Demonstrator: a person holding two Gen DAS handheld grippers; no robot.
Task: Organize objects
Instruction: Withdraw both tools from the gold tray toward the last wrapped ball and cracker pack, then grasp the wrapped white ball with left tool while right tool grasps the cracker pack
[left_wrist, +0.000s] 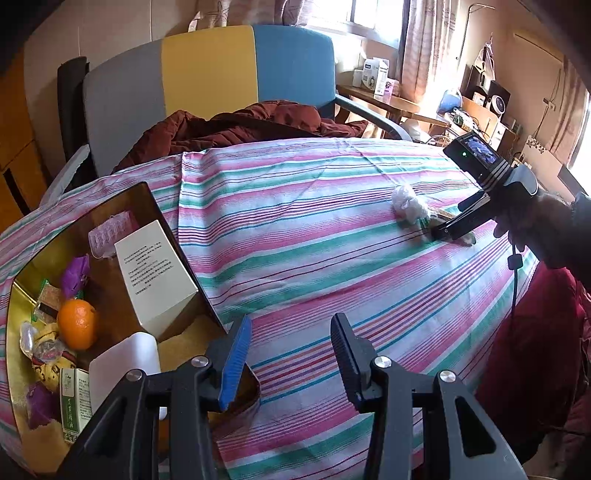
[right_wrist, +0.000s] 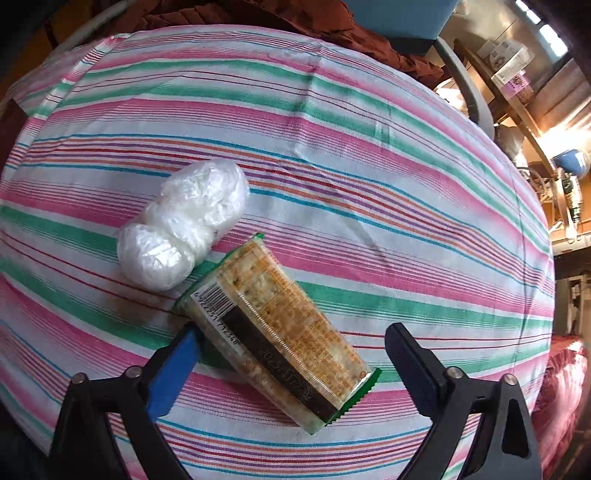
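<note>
A clear packet of crackers with green ends (right_wrist: 280, 325) lies slantwise on the striped tablecloth (right_wrist: 369, 184). My right gripper (right_wrist: 291, 334) is open and straddles it, the blue pad (right_wrist: 173, 373) close to its barcode end. A white crumpled plastic bundle (right_wrist: 184, 225) touches the packet's far end. In the left wrist view the right gripper (left_wrist: 452, 227), held by a hand, is low over the packet beside the bundle (left_wrist: 406, 205). My left gripper (left_wrist: 291, 328) is open and empty beside a gold tin box (left_wrist: 110, 206) holding an orange (left_wrist: 77, 323), a white carton (left_wrist: 155, 273) and wrapped sweets.
A chair with a grey, yellow and blue back (left_wrist: 207, 74) stands behind the table, a dark red jacket (left_wrist: 240, 125) on its seat. A cluttered wooden desk (left_wrist: 388, 99) is at the far right. Red cloth (left_wrist: 535, 332) lies off the table's right edge.
</note>
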